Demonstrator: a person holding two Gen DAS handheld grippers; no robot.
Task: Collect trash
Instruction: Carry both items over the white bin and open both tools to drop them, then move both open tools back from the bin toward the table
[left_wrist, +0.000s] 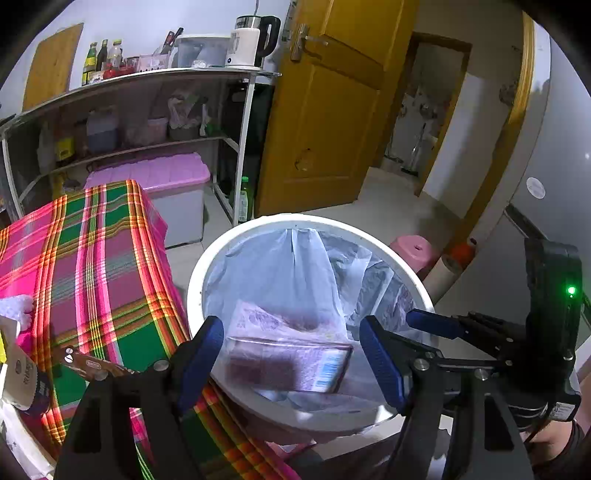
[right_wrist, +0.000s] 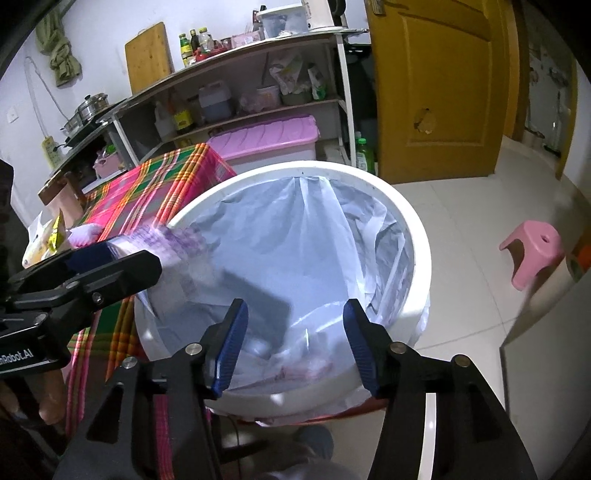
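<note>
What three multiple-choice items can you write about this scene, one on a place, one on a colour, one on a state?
1. Where does the pink stool stand?
A. On the table
B. On the floor
C. On a shelf

2. What colour is the rim of the bin?
A. White
B. Black
C. Red

3. How is the right hand-held gripper?
A. Shut on a bottle
B. Shut on the cloth
C. Open, with nothing gripped

Answers:
1. B, as its legs rest on the pale tiles to the right of the bin.
2. A, as the round rim around the clear liner is white.
3. C, as its blue pads stand wide apart above the bin and only the liner shows between them.
</note>
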